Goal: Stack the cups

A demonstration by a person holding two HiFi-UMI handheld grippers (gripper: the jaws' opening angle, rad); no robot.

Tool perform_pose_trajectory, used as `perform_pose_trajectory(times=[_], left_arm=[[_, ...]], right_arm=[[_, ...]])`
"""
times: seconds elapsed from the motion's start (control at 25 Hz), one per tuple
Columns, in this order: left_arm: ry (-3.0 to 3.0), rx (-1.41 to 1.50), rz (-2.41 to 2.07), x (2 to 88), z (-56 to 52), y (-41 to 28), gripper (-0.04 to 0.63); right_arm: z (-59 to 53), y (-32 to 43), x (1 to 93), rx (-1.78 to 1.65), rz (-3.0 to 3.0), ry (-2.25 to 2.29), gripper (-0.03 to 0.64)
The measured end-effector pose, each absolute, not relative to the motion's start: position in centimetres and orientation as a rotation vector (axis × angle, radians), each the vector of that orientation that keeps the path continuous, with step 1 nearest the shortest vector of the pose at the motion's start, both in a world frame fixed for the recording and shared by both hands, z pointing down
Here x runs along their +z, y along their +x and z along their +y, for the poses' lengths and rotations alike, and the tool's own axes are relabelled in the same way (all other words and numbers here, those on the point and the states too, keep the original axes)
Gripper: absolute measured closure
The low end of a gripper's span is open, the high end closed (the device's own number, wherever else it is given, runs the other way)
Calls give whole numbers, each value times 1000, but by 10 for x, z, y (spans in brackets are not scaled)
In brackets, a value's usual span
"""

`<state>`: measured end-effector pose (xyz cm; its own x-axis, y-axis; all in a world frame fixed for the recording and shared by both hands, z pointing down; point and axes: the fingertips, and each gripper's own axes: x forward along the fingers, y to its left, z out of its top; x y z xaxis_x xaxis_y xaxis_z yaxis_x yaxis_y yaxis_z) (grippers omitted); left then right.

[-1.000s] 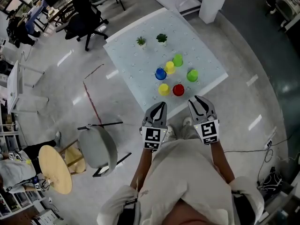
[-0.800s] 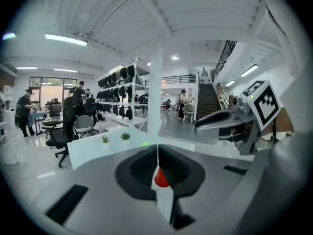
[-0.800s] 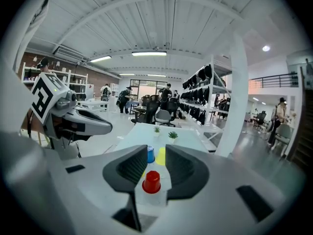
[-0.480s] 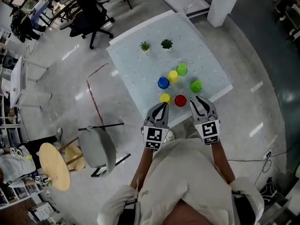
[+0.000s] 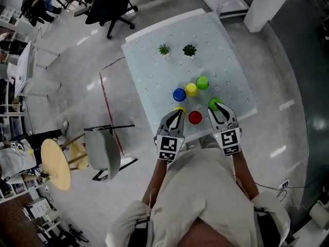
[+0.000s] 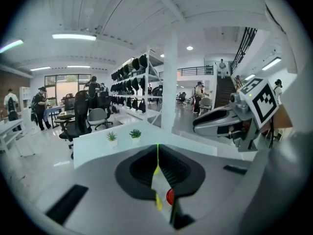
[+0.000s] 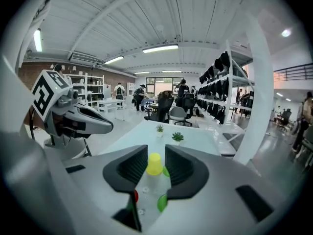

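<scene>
Closest in, both tools hover over the near edge of the pale square worktop [image 5: 154, 71], and no cup sits on another yet. The left tool [image 6: 157, 152] has its jaws drawn together at the tips and grips nothing. The right tool [image 7: 156, 152] shows a narrow gap and is likewise empty.

Just past them sit a small red plastic cup [image 5: 195, 117] at 12 o'clock, a half-hidden yellow plastic cup [image 5: 179, 108] at 11 and a green plastic cup [image 5: 214, 103] at 1. Further out, a blue plastic cup [image 5: 179, 94], a second yellow cup [image 5: 191, 89] and a second green cup [image 5: 202, 82] line up close together. Small potted plants [image 5: 164, 49] stand farthest.

Neither tool looks wide enough to go round a cup. Lowered as they are, the jaws would likely tip one, or shove it into a neighbour or off the near edge.
</scene>
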<state>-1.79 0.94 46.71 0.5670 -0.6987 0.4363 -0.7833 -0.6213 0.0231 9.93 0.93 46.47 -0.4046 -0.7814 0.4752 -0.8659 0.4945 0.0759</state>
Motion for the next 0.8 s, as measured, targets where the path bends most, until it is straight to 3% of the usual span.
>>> perform_pose_trajectory(times=[0.8], left_arm=[[2399,690,-1357,505,-16,42,577]], right_arm=[[-26,152,534,319,-2354,1002,497]])
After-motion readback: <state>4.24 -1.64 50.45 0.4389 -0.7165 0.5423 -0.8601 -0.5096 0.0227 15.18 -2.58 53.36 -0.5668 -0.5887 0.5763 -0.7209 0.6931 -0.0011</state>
